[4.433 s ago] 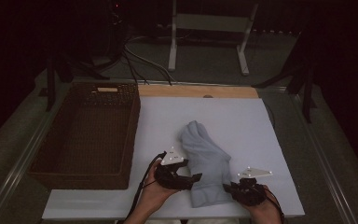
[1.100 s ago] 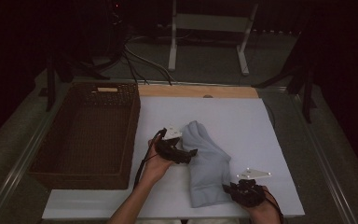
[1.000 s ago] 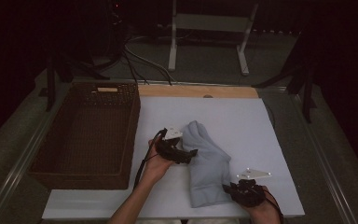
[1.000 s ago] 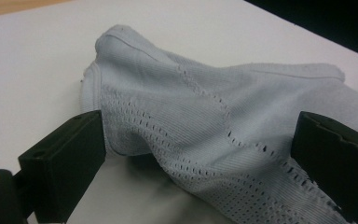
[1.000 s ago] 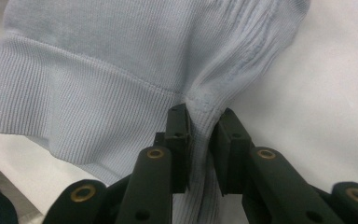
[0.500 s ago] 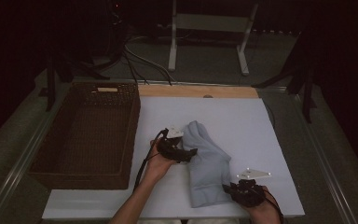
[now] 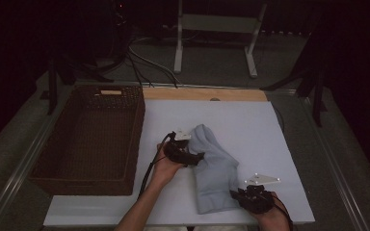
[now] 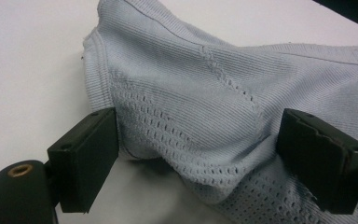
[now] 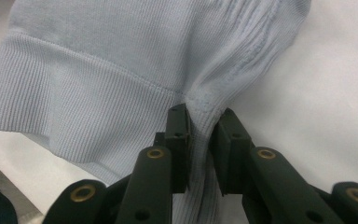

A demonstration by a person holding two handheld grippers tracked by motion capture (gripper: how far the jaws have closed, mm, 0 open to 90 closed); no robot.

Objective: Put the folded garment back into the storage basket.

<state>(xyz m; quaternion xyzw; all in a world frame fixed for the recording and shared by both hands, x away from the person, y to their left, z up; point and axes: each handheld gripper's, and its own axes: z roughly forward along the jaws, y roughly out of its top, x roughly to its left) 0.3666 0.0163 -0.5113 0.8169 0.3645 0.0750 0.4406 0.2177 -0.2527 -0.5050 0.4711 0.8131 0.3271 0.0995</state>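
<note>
Pale blue sock [image 7: 214,171] was laid flat on the white table [image 7: 270,139], right of the wicker basket [image 7: 89,137]. Cuff was pinched by the right gripper [image 9: 199,140]. Left gripper [image 8: 196,158] was spread around the toe, jaws just narrowed, pads not yet pressed. Risk: only the top layer could be caught, so the toe could be dropped.

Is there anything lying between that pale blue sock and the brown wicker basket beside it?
Nothing lies on the white tabletop between the pale blue knitted sock and the brown wicker basket, apart from the person's own left gripper and its cable. The right gripper pinches the sock's cuff.
</note>
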